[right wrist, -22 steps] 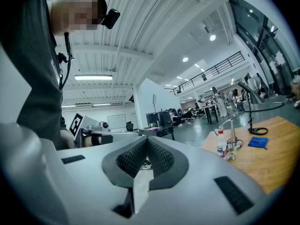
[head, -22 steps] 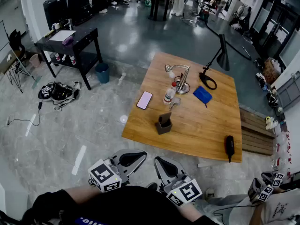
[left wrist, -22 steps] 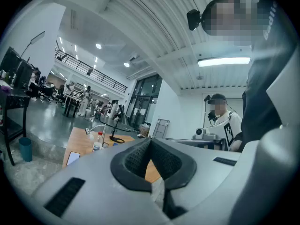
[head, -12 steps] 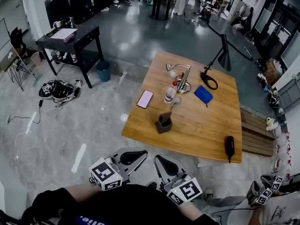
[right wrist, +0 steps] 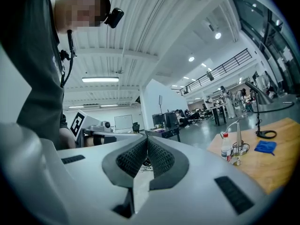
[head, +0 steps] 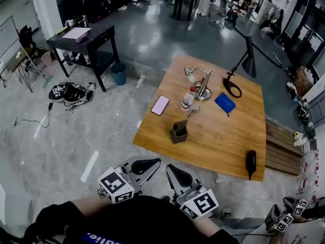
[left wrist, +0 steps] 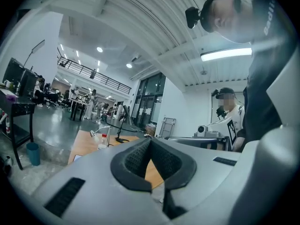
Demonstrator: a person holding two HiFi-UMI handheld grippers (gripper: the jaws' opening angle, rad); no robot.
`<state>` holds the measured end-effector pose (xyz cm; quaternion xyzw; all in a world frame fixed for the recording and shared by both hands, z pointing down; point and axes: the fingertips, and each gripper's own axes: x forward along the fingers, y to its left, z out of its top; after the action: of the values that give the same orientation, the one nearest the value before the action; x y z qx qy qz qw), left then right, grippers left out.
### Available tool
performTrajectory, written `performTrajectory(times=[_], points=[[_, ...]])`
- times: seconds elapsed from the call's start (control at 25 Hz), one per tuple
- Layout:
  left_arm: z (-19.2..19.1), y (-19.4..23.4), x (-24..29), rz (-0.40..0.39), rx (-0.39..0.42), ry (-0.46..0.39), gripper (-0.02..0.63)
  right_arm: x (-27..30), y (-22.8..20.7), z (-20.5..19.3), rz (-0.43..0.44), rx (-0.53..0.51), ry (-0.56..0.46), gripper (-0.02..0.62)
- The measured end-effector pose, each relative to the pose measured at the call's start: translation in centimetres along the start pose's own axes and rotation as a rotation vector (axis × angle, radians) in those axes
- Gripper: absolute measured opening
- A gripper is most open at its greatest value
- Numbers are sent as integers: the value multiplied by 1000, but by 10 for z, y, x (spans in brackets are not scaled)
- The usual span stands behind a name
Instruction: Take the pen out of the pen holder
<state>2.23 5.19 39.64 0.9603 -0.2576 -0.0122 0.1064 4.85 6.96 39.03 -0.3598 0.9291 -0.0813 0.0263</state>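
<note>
A dark grey pen holder (head: 179,132) stands upright near the front left of the wooden table (head: 223,136), with a dark pen sticking out of its top. Both grippers hang low in the head view, short of the table and close to my body. My left gripper (head: 144,164) is shut with nothing in it, its pads (left wrist: 140,156) meeting at the tip. My right gripper (head: 177,173) is likewise shut and empty, pads (right wrist: 157,156) pressed together. Neither gripper view shows the pen holder.
On the table lie a pink phone (head: 160,105), a clear bottle (head: 187,101), a chrome stand (head: 203,88), a blue cloth (head: 225,103), a black desk lamp (head: 242,65) and a black device (head: 251,161). A black side table (head: 86,39), blue bin (head: 119,74) and cables (head: 68,92) are to the left.
The head view has shifted a little, so the table sits slightly lower and further right. Both grippers stay shut and in nearly the same place.
</note>
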Motion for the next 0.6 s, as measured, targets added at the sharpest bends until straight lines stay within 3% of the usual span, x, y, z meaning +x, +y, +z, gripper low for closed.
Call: performTrajectory(times=[0.32,0.6], points=[[1,13,10,83,10,-3,6,1,-24,-8,18,1,33,6],[3,57,22,17,47,4,6,36,-49,-14,-69,-19,83,6]])
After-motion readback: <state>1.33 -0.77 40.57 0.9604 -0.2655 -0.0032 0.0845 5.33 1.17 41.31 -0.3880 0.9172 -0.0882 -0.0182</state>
